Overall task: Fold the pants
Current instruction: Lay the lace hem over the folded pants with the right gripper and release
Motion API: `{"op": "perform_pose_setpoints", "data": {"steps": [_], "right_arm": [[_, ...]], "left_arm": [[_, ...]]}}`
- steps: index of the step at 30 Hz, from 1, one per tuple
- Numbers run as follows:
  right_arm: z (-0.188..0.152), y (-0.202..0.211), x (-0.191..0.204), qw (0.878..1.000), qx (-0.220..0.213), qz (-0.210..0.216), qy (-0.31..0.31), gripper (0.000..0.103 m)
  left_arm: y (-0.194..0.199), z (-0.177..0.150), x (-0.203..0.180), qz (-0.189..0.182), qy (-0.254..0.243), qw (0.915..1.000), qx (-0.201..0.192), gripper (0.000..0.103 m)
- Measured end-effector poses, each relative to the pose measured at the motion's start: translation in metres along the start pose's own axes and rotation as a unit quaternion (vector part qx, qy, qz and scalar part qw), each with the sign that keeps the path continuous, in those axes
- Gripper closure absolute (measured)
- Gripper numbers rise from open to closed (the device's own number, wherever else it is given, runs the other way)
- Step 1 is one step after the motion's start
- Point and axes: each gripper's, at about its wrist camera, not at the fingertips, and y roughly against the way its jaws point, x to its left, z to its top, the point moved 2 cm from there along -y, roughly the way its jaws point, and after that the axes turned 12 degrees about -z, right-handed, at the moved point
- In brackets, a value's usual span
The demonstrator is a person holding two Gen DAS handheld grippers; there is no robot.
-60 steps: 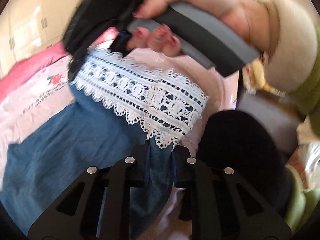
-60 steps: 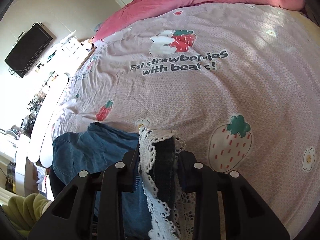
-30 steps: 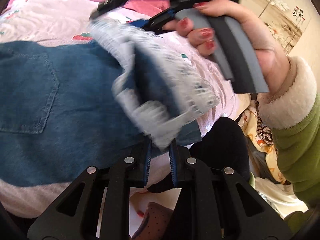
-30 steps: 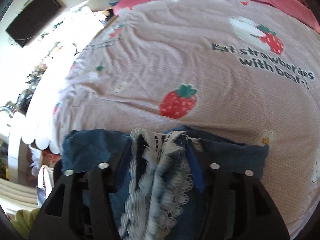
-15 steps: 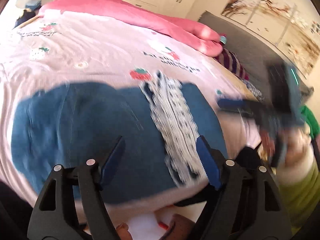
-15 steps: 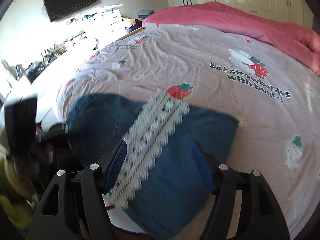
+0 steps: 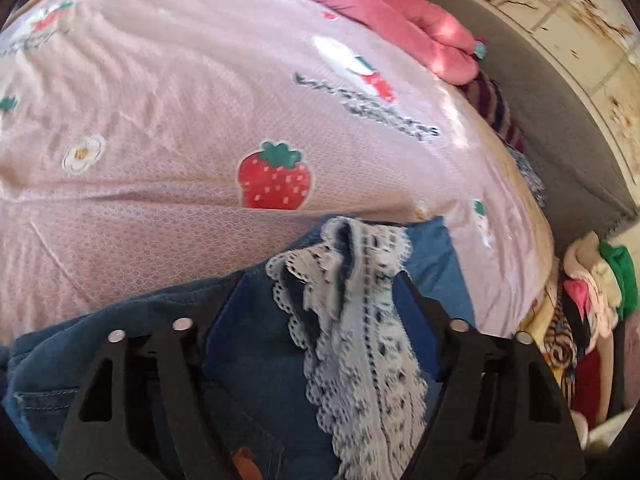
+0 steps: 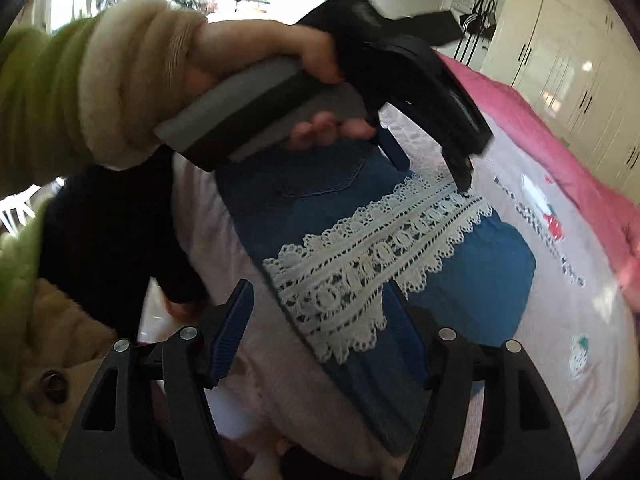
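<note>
Pants (image 8: 360, 248), blue denim with a white lace hem (image 8: 372, 256), now lie released and folded at the bed's (image 7: 160, 120) near edge; one fold appears complete. Left gripper (image 7: 320, 300) and right gripper (image 8: 320, 320) hover over them, jaws closing, pads not pressing cloth.

The pants (image 8: 352, 208) lie folded on the bed (image 7: 160, 128), near its front edge. The lace hem (image 8: 376, 256) runs across the top of the folded stack. In the right wrist view, the left gripper (image 8: 432, 160) hangs above the far end of the pants, held in the left hand (image 8: 272, 56). The right gripper (image 8: 320, 312) stands over the near end of the lace, jaws closing, nothing pressed between them. A quilt (image 7: 380, 12) lies along the bed's far side. A clothes pile (image 7: 592, 312) sits beyond the bed's right edge.
</note>
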Motion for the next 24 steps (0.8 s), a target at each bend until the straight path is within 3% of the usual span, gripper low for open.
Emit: {"op": "perform_pose_setpoints", "data": {"steps": [1,2,3,6,10,15,17,19,24], "right_arm": [[-0.001,-0.008,0.003,1.0,0.006,-0.009,0.009,0.071],[-0.002,-0.014,0.003,1.0,0.015,-0.014,0.008,0.077],[-0.003,-0.019,0.001,1.0,0.024,-0.013,0.001,0.087],[-0.004,-0.014,-0.013,0.999,0.016,0.015,-0.038,0.089],[0.003,0.011,-0.023,0.997,-0.031,0.041,-0.061,0.089],[-0.003,-0.014,-0.013,0.997,-0.005,0.062,-0.05,0.088],[-0.006,-0.026,-0.004,0.998,0.01,0.057,-0.035,0.085],[-0.008,-0.031,0.002,0.998,0.01,0.058,-0.031,0.074],[-0.012,-0.019,0.022,0.999,0.007,0.046,-0.015,0.061]], "left_arm": [[-0.004,0.001,0.001,0.0,0.004,1.0,0.0,0.062],[-0.006,0.001,0.002,0.0,0.006,1.0,-0.002,0.076],[-0.01,0.002,0.003,-0.003,0.008,1.0,0.003,0.08],[-0.009,0.005,0.001,-0.004,0.0,1.0,0.004,0.088],[0.011,0.004,-0.003,-0.018,-0.007,0.9998,-0.01,0.09],[0.017,-0.007,0.002,0.024,-0.025,0.9992,-0.022,0.09],[0.011,-0.012,0.004,0.04,-0.038,0.9983,-0.016,0.087],[0.006,-0.013,0.009,0.045,-0.036,0.9982,-0.014,0.083],[-0.004,-0.012,0.014,0.049,-0.037,0.998,-0.013,0.077]]}}
